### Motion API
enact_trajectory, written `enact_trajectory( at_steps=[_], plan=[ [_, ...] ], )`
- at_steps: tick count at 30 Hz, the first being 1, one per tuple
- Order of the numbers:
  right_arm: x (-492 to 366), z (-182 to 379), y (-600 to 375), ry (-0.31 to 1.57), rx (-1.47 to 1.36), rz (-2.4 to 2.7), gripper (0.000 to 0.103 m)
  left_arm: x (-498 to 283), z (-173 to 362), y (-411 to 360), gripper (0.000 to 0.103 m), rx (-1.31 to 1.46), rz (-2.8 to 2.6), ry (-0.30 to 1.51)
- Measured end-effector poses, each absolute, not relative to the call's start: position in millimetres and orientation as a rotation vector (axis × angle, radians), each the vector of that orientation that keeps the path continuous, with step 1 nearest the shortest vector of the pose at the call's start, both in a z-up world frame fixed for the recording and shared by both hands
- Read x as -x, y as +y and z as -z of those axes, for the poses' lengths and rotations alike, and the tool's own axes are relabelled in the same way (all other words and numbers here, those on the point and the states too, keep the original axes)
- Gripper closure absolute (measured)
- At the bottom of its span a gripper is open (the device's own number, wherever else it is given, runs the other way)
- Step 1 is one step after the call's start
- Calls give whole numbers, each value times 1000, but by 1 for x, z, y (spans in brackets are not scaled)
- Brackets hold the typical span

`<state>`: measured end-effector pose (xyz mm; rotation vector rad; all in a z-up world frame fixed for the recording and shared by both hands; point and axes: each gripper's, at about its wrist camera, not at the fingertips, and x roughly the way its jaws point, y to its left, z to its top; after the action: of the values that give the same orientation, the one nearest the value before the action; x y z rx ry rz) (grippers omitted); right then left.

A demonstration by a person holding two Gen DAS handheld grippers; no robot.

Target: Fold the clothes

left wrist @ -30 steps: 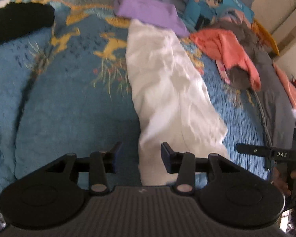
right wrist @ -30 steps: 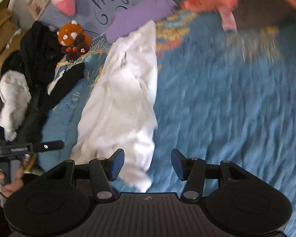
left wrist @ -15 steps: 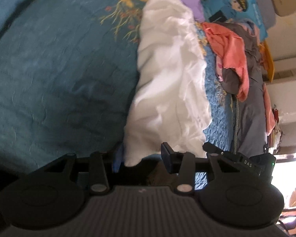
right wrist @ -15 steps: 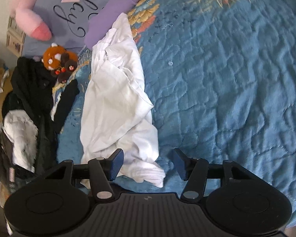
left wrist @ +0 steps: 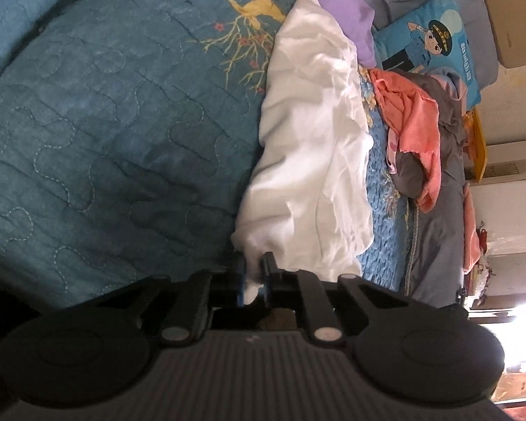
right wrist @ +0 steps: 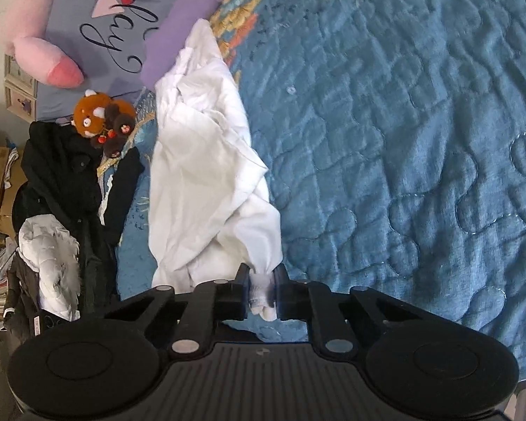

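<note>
Two claws each grip a near corner of the same white garment (left wrist: 315, 147). The left claw (left wrist: 252, 275) is clenched on a bunched tip of the cloth, which pokes out between its blue pads at the near edge of the bed. The right claw (right wrist: 262, 289) is likewise clamped on a gathered end of the white garment (right wrist: 200, 175), a small tuft showing below its fingers.

From both grips the garment runs away toward the far end of the bed, crumpled and folded over itself, lying on the blue quilt (right wrist: 385, 140). Its far end touches a purple garment (right wrist: 179, 35) near the pillows.

In the left wrist view, a coral cloth (left wrist: 413, 119) lies on a grey pile (left wrist: 438, 217) to the right of the white garment, with a blue cartoon cushion (left wrist: 427, 38) beyond.

In the right wrist view, black clothes (right wrist: 70, 175) sit to the left, with a red panda toy (right wrist: 94, 114) just beyond them and a white bundle (right wrist: 49, 263) nearer. A pink plush (right wrist: 49, 63) lies on a lilac pillow (right wrist: 87, 10) at the far left.
</note>
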<state>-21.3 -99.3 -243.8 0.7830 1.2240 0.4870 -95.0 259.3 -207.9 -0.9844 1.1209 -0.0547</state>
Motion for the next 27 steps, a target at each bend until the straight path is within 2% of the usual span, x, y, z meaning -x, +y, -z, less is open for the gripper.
enact_trajectory(
  at_steps=[14,20,27],
  plan=[
    [34,186,-108,1124,-831,-576,91,123,150,267,93,1009,109,930],
    [55,180,-111,1192,-771,-591,91,157,123,253,94,957,116,928],
    [65,185,-121,1268,-796,-577,91,181,121,236,93,918,80,1009]
  ],
)
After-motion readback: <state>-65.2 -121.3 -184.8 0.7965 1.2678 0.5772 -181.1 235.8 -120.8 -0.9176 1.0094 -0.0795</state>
